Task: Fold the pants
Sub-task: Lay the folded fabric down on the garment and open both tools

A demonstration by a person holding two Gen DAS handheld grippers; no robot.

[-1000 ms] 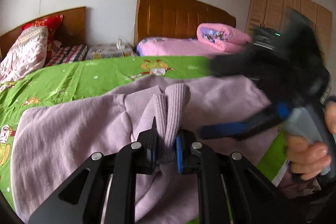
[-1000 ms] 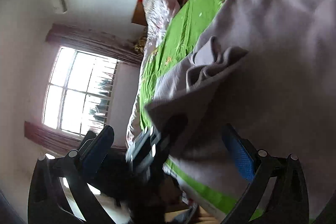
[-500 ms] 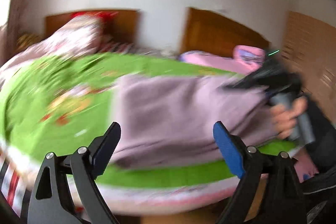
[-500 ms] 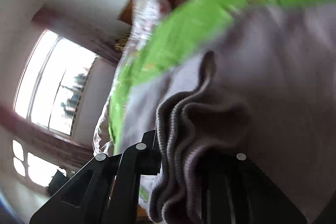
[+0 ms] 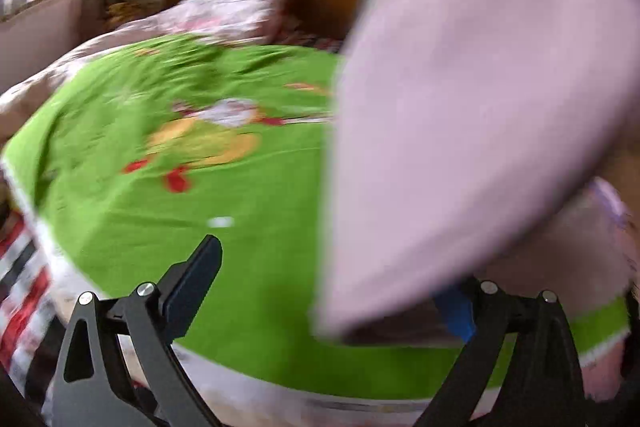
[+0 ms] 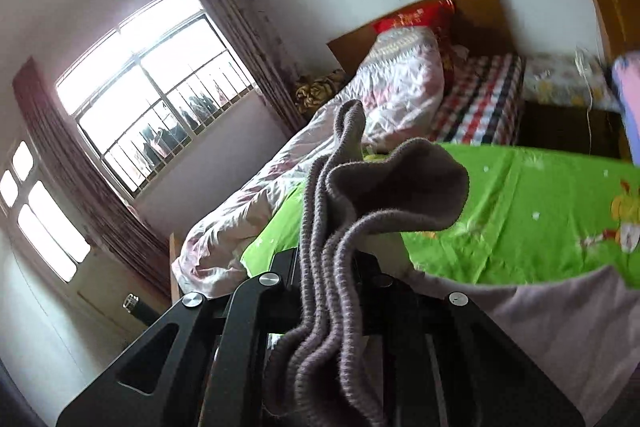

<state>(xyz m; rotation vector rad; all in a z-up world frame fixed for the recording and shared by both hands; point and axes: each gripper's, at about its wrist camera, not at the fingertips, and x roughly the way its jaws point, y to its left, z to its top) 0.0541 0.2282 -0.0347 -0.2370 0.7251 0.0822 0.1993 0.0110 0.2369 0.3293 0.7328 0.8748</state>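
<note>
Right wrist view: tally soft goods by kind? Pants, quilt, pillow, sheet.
Pants: 1
Floral quilt: 1
Red pillow: 1
Green sheet: 1
Total: 4

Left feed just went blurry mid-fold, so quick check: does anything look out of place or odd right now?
Only the grip: the right gripper is shut on a bunched wad of ribbed cuffs of the lilac knit pants, not one flat edge. The left gripper is open and holds nothing while the cloth swings past. The green cartoon-print bedsheet looks undisturbed.
</note>
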